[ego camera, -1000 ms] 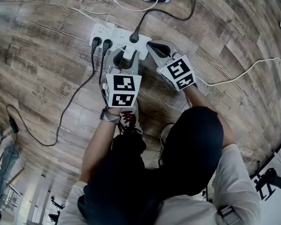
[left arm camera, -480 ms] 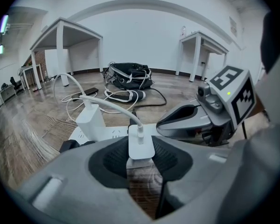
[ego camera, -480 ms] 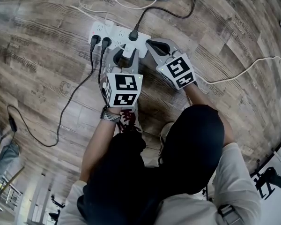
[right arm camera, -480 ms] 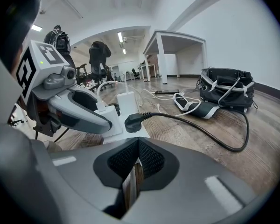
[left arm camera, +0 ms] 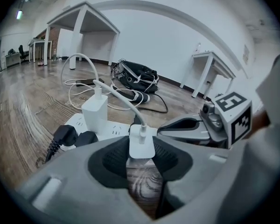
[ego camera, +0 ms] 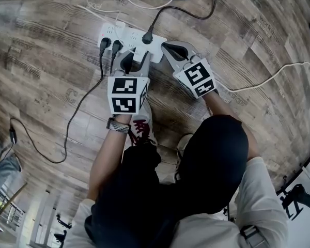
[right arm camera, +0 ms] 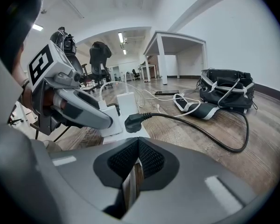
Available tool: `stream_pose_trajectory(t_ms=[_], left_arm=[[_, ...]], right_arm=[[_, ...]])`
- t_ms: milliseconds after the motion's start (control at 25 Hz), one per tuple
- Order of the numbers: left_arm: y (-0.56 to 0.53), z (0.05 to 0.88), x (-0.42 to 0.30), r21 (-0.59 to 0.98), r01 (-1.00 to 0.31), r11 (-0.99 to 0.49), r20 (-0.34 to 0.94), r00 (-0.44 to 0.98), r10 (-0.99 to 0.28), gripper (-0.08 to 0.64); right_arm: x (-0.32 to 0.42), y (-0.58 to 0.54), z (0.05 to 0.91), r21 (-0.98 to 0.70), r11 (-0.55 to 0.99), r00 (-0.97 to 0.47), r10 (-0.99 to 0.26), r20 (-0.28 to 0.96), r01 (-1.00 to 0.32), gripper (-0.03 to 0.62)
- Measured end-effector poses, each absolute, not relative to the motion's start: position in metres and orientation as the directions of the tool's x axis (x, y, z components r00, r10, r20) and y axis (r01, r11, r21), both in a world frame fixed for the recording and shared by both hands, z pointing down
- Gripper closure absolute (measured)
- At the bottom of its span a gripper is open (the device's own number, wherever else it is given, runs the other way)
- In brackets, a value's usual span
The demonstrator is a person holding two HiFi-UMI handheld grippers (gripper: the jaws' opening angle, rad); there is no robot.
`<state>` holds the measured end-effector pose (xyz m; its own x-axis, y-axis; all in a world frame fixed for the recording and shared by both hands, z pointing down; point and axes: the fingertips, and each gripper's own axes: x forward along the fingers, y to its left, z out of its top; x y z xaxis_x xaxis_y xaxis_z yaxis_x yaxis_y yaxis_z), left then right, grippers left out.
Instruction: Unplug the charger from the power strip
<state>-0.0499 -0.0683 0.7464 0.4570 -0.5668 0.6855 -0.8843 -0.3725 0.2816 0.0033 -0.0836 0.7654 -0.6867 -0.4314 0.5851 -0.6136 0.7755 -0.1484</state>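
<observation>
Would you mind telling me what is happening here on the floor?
A person is working over a white power strip on the wooden floor with a handheld gripper in each hand. The left gripper is closed on a small white charger with its cable attached, at the strip's near edge; whether its prongs are out yet cannot be told. The right gripper is shut and empty, its tip near the strip's end, close to a black plug.

Left gripper (ego camera: 134, 61) clamping, right gripper (ego camera: 168, 48) fully closed
</observation>
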Motion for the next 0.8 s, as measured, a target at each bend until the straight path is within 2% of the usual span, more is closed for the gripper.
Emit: stream_pose_trajectory(t_ms=[600, 800], left_arm=[[-0.0666, 0.7453, -0.0428, 0.049, -0.870, -0.491, 0.738, 0.363, -0.568, 0.419], [-0.0679, 0.7437, -0.0460, 0.142, -0.882, -0.450, 0.732, 0.399, -0.552, 0.419]], right_arm=[[0.0031, -0.0836, 0.7652, -0.152, 0.773, -0.688, -0.435, 0.581, -0.616, 0.594], [0.0034, -0.0834, 0.7646, -0.152, 0.772, -0.688, -0.436, 0.580, -0.617, 0.594]])
